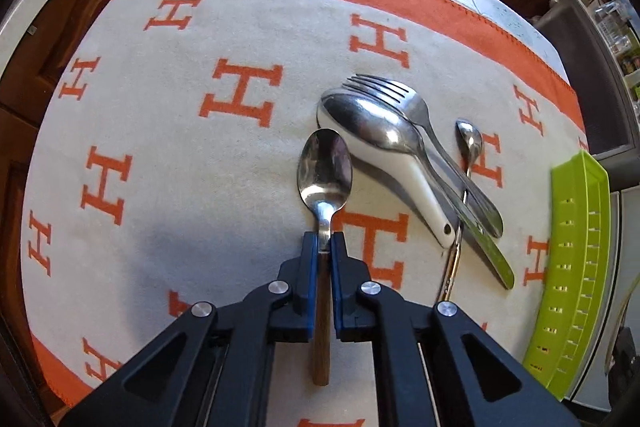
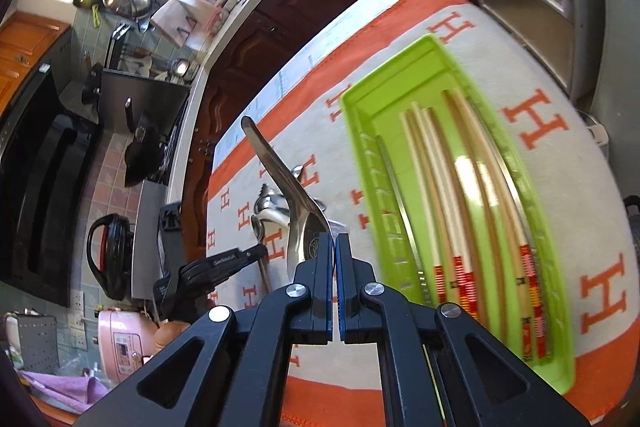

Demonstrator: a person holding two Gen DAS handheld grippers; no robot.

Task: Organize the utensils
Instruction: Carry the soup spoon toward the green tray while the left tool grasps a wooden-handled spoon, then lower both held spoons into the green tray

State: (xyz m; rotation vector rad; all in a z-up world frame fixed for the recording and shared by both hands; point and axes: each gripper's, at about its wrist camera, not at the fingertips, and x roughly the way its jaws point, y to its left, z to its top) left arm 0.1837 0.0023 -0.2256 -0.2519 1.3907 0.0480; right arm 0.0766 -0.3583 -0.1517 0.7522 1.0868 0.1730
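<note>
Left gripper point(image 1: 325, 241): clamped on the neck of a wooden-handled spoon point(image 1: 324, 171), bowl forward over the cloth point(image 1: 240, 27).
Right gripper point(image 2: 335, 247): closed on the bowl of a steel spoon point(image 2: 288, 187), handle raised away from it.
Tray point(image 2: 360, 99): green, near the cloth's edge, holding chopsticks point(image 2: 452, 195).
Loose utensils: fork point(image 1: 420, 115), large spoon point(image 1: 372, 123), white ladle point(image 1: 400, 171) and small spoon point(image 1: 470, 143) piled mid-cloth, beside the tray.

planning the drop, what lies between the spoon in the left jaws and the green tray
In the left wrist view, a pile of loose cutlery lies on the cloth between the held spoon and the green tray.
</note>
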